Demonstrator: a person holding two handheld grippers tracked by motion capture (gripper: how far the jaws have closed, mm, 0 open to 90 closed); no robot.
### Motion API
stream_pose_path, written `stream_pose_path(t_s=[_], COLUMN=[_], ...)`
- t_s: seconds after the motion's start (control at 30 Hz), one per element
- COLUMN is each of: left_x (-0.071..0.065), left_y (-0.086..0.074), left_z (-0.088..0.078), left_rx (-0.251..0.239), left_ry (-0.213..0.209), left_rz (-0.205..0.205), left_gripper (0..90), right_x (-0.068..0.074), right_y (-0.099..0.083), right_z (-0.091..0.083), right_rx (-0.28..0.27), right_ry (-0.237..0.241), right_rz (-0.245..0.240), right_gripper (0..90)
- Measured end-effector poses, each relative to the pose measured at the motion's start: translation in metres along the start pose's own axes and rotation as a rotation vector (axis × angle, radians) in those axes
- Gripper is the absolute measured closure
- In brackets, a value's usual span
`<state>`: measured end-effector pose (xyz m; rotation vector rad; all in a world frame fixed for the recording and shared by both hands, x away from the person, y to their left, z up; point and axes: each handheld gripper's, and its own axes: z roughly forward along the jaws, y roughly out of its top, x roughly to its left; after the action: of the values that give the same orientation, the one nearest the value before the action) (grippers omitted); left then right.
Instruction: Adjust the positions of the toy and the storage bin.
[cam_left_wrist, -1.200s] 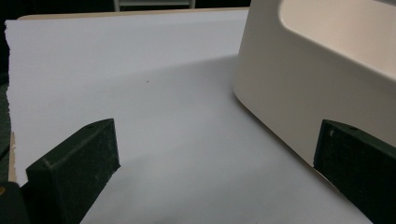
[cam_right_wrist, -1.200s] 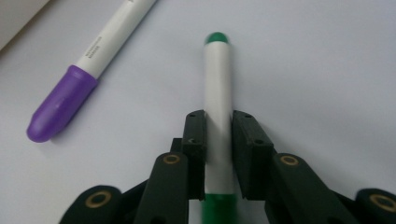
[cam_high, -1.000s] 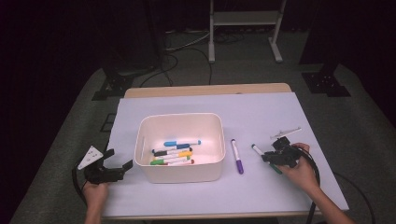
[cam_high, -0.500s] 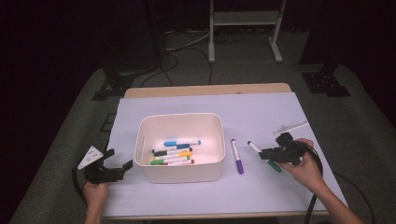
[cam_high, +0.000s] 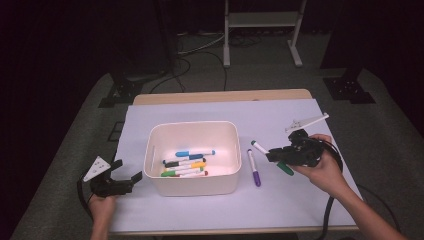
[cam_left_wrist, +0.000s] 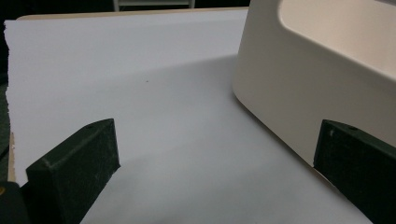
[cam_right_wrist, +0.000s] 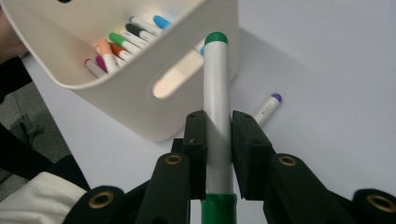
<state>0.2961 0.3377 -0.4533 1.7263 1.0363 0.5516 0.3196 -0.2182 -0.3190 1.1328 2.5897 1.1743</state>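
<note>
A white bin (cam_high: 192, 186) stands mid-table and holds several coloured markers (cam_high: 187, 165). To its right a purple-capped marker (cam_high: 254, 168) lies on the pale sheet. My right gripper (cam_high: 275, 155) hovers above the table further right, shut on a white marker with green ends (cam_high: 259, 147). In the right gripper view the pads clamp that green marker (cam_right_wrist: 217, 88) at mid-barrel, and it points toward the bin (cam_right_wrist: 126, 100) with the purple marker (cam_right_wrist: 267, 108) beyond. My left gripper (cam_high: 127, 171) rests left of the bin, open with nothing between its jaws, and the bin's wall (cam_left_wrist: 317, 93) is close by.
The pale sheet (cam_left_wrist: 140, 84) covers the table, with a wooden strip (cam_high: 220, 96) along its far edge. A white stand (cam_high: 260, 20) and cables sit on the floor behind. A cable trails from the right gripper off the table's right edge.
The right gripper has risen off the table with the green marker held in it and shifted slightly toward the bin. The left gripper has stayed where it was.
</note>
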Motion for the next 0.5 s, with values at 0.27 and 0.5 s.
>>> stream_pose_path(t_s=[0.27,0.5], left_x=[0.0,0.0], left_y=[0.0,0.0], left_z=[0.0,0.0], left_rx=[0.001,-0.002], left_ry=[-0.001,-0.002], left_rz=[-0.001,-0.004], left_gripper=[0.0,0.0], right_x=[0.025,0.046], right_y=[0.031,0.054], right_z=[-0.004,0.002], right_rx=[-0.001,0.006], right_ry=[0.056,0.102], right_rz=[-0.067,-0.116], right_gripper=[75.8,75.8])
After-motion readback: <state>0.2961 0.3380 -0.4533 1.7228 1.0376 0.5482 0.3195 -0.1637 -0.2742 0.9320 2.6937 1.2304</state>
